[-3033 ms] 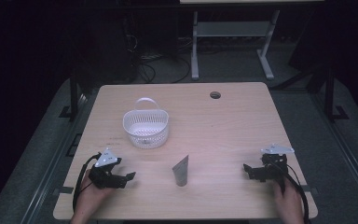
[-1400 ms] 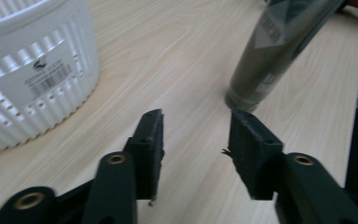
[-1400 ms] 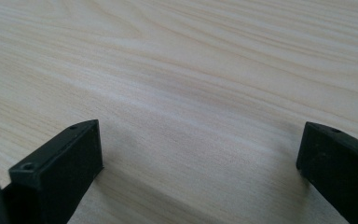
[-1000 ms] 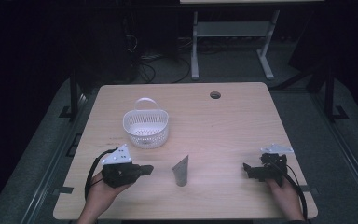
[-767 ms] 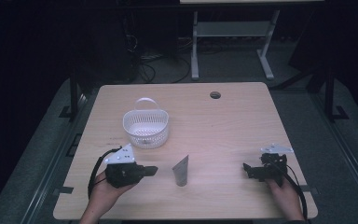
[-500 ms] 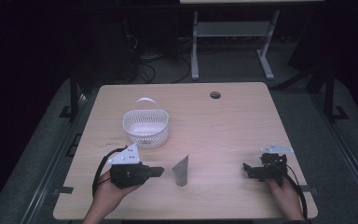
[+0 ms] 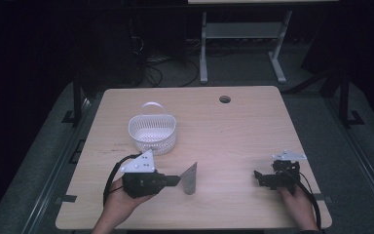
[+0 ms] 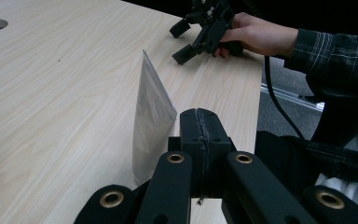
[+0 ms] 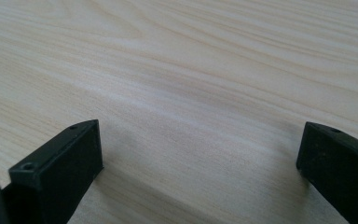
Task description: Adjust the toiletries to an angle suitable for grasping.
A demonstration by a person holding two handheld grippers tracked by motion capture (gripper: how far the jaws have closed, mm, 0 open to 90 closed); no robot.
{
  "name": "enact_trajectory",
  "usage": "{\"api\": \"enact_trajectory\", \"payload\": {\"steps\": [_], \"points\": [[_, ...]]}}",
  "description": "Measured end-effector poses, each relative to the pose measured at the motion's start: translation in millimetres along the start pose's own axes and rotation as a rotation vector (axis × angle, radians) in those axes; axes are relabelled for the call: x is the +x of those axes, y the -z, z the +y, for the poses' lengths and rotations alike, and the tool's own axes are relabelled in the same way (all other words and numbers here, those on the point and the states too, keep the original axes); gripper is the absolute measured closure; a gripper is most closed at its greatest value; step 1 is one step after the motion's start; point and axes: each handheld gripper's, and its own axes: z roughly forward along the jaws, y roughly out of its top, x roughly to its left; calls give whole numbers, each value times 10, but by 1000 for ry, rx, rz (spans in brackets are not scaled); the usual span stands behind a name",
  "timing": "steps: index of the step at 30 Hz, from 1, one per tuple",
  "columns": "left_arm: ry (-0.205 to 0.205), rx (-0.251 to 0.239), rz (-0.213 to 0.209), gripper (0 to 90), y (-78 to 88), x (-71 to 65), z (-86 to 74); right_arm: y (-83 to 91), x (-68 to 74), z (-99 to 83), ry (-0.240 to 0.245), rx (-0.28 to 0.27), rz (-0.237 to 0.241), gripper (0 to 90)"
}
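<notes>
1. The left gripper (image 7: 175, 180) has slid across the table (image 7: 253, 126) toward the middle of the high view. Three seconds ago it sat near the lower left, well apart from the silver pouch (image 7: 190, 177). Now its tip is right at the pouch.

2. The pouch has not moved. It stands up on its bottom edge, in the lower middle of the high view, just below and to the right of the white basket (image 7: 152, 132).

3. The right gripper (image 7: 261, 178) has stayed in the same spot, at the lower right of the high view, in the person's right hand (image 7: 297, 207).

4. I think this means the left gripper is going for the pouch, maybe to nudge it or get ready to pick it up. Nothing is picked up yet.

5. In the left gripper view, the left gripper (image 8: 199, 122) has its jaws pressed tight together, with nothing between them. The pouch (image 8: 151, 114) stands just to the left of the closed tip, very near it. I cannot tell if they touch.

6. In the right gripper view, the right gripper (image 9: 200, 149) has its jaws spread wide. Between them is bare wood, so it holds nothing. The pouch is well apart from it.

7. To grab the pouch, the left jaws would need to open first, I think.
</notes>
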Motion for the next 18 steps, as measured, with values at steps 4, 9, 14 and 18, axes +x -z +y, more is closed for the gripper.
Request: {"api": "enact_trajectory", "payload": {"steps": [4, 9, 14, 18], "points": [[4, 6, 5, 896, -39, 21, -1, 0, 0, 0, 0, 0, 0, 0], [9, 2, 11, 896, -43, 39, -17, 0, 0, 0, 0, 0, 0, 0], [6, 11, 36, 896, -35, 56, -27, 0, 0, 0, 0, 0, 0, 0], [5, 14, 44, 896, -25, 76, -30, 0, 0, 0, 0, 0, 0, 0]]}}
